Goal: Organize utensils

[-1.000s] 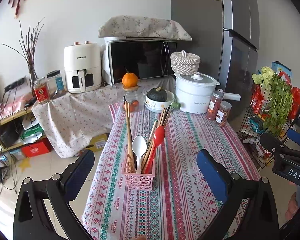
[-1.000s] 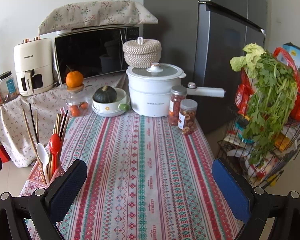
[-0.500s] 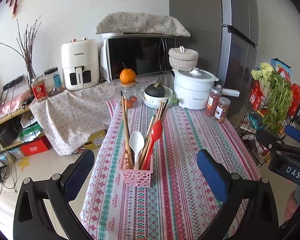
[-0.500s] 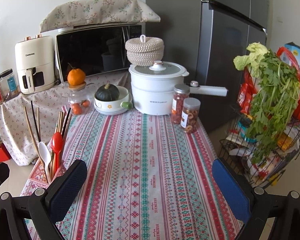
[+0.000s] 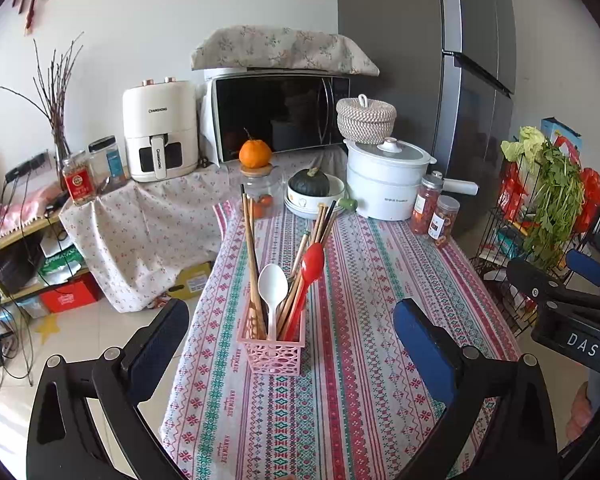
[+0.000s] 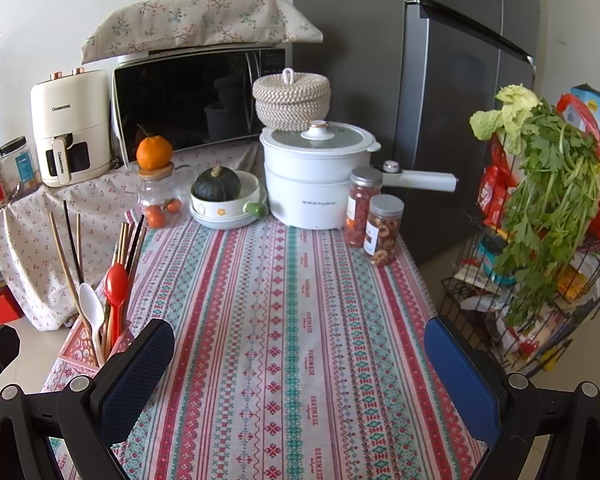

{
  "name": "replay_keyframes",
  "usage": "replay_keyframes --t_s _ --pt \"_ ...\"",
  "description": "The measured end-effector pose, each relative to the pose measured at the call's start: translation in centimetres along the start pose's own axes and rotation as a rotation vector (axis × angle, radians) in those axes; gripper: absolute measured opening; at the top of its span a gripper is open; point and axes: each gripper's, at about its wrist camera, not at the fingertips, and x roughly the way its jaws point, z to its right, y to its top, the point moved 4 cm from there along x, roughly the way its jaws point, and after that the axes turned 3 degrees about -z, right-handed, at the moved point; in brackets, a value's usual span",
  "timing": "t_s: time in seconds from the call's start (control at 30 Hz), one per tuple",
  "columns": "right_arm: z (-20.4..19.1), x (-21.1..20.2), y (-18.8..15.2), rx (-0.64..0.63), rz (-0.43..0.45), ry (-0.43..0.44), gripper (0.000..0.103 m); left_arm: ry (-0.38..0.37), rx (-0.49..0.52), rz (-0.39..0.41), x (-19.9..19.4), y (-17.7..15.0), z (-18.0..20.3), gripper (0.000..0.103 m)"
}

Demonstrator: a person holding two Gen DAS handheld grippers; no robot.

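A pink utensil basket (image 5: pixel 271 350) stands near the left edge of the striped tablecloth (image 5: pixel 360 320). It holds a white spoon (image 5: pixel 273 286), a red spoon (image 5: pixel 312 262) and several wooden chopsticks (image 5: pixel 250 240). My left gripper (image 5: pixel 290 346) is open and empty, its pads on either side of the basket but nearer the camera. My right gripper (image 6: pixel 298 364) is open and empty above the middle of the cloth; the basket (image 6: pixel 82 346) is at its far left. The right gripper also shows in the left wrist view (image 5: pixel 568 280).
At the table's far end stand a white pot (image 6: pixel 316 178), two jars (image 6: pixel 374 216), a bowl with a squash (image 6: pixel 220 196) and a glass jar with an orange (image 6: pixel 154 156). A microwave (image 6: pixel 198 100) and air fryer (image 6: pixel 70 128) sit behind. A wire rack with greens (image 6: pixel 548 208) is right.
Both grippers have drawn back and risen slightly, so the table and basket look a little farther away. Both stay open and empty.
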Motion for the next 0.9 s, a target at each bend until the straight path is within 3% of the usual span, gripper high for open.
replay_keyframes --t_s 0.9 --pt "-0.31 -0.14 0.32 0.008 0.004 -0.002 0.103 -0.009 -0.011 -0.03 0.63 -0.38 -0.04 0.103"
